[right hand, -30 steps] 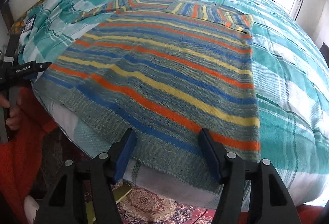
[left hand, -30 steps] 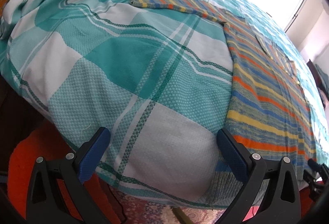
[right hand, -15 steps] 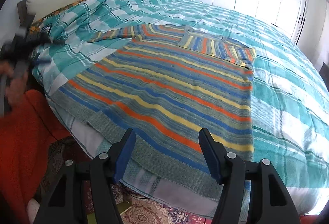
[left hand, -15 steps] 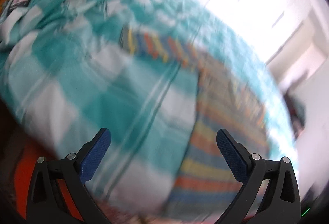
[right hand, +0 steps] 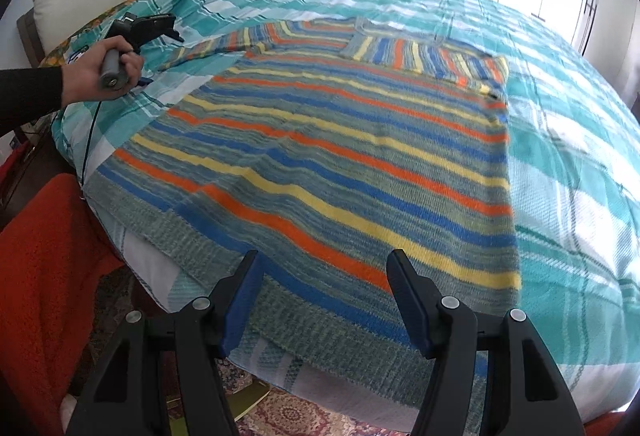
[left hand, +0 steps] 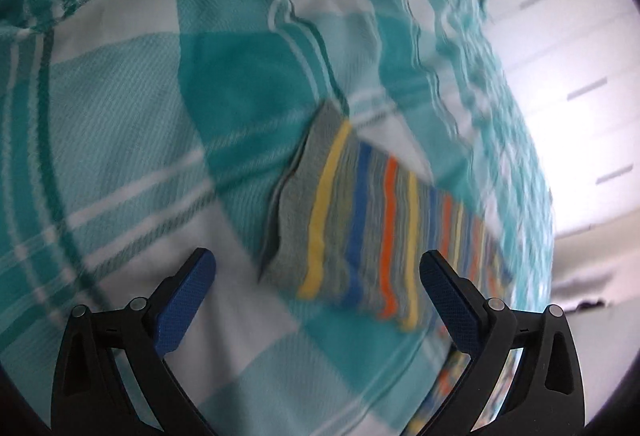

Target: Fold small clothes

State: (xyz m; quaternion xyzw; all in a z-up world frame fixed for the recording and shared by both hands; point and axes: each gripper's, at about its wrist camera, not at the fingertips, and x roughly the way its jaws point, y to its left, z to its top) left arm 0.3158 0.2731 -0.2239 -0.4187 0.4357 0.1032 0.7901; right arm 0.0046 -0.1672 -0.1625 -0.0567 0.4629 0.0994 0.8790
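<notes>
The left gripper (left hand: pixel 316 278) hangs with its jaws wide apart just short of the striped sweater's sleeve cuff (left hand: pixel 320 204) (blurred), which lies ahead between its fingers. The right gripper (right hand: pixel 324 296), also spread, hovers over the hem of the sweater (right hand: pixel 340 156), spread flat on the checked bedspread (right hand: pixel 580 176).

The left wrist view looks closely down on the cuff of the striped knitted sweater's sleeve (left hand: pixel 352 220) on the teal-and-white checked bedspread (left hand: pixel 132 140). The right wrist view, from the bed's foot edge, faces the headboard, sharing that sleeve (right hand: pixel 224 44).
</notes>
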